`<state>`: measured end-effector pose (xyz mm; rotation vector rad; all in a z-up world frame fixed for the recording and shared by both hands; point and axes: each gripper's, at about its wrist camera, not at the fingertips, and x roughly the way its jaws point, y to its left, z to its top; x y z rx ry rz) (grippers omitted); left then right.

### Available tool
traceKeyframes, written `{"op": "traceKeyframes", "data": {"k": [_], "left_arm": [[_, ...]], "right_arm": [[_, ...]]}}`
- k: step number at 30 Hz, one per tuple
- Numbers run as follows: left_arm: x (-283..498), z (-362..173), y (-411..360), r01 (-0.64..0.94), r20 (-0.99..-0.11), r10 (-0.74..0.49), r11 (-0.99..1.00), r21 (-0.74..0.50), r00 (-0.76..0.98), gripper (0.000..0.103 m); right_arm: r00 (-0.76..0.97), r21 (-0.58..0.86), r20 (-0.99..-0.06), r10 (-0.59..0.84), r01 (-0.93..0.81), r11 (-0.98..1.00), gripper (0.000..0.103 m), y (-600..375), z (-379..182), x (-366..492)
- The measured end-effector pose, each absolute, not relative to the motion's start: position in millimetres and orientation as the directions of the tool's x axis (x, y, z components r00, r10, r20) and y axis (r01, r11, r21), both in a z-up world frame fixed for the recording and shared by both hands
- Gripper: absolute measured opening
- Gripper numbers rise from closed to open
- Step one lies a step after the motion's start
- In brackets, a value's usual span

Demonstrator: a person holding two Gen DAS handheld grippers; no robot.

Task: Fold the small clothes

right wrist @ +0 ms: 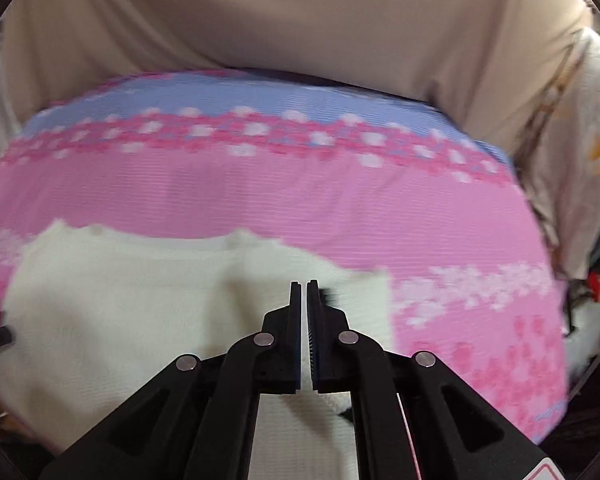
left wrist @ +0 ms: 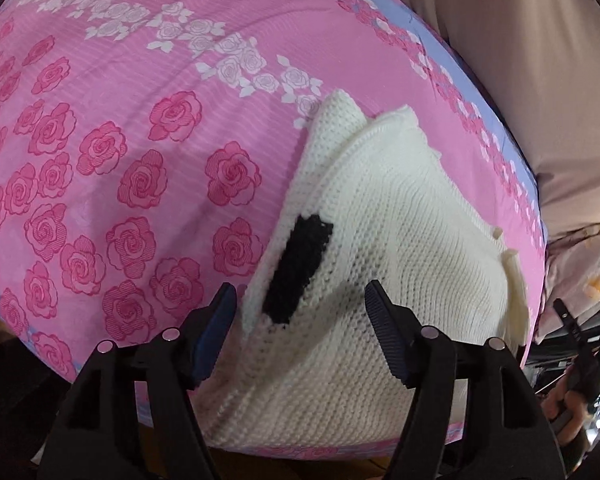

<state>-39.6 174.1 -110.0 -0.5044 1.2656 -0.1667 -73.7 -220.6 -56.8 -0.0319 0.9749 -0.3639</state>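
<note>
A cream knit garment (left wrist: 400, 232) with a black patch (left wrist: 300, 268) lies partly folded on a pink rose-print sheet (left wrist: 120, 120). My left gripper (left wrist: 300, 300) hovers just over its near part, open. The patch shows between the two fingers, and the pads do not press on the cloth. In the blurred right wrist view the same garment (right wrist: 120, 300) spreads left of centre. My right gripper (right wrist: 304, 284) is above it with the jaws drawn together and nothing gripped. A bit of the black patch (right wrist: 329, 295) peeks out beside its right finger.
Beige cloth (left wrist: 520, 60) rises beyond the sheet's blue border (right wrist: 260, 96). Pale printed fabric (right wrist: 588, 152) is bunched at the right. A hand (left wrist: 568, 408) on a black handle shows at the right edge of the left wrist view. The sheet (right wrist: 260, 200) drops away at its near edge.
</note>
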Motion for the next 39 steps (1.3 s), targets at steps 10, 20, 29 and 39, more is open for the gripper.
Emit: {"op": "traceKeyframes", "data": {"k": [10, 20, 29, 39], "left_arm": [[-34.6, -115.7, 166.9, -0.163, -0.887, -0.365, 0.893, -0.42, 0.284, 0.067], [-34.2, -121.5, 181.3, -0.232, -0.833, -0.43, 0.822, -0.521, 0.349, 0.086], [-16.1, -115.3, 176.6, -0.171, -0.808, -0.492, 0.81, -0.562, 0.323, 0.022], [-33.2, 2.9, 82.6, 0.207, -0.678, -0.638, 0.766, -0.609, 0.364, 0.019]], "right_arm": [[0.391, 0.239, -0.895, 0.213, 0.018, 0.971, 0.007, -218.6, -92.6, -88.1], [0.527, 0.121, -0.845, -0.093, 0.357, 0.926, 0.014, -325.3, -37.6, -98.2], [0.343, 0.262, -0.903, 0.258, -0.034, 0.964, 0.014, -111.0, -100.6, -59.9], [0.287, 0.243, -0.927, 0.24, -0.027, 0.97, 0.003, -105.8, -146.6, -40.4]]}}
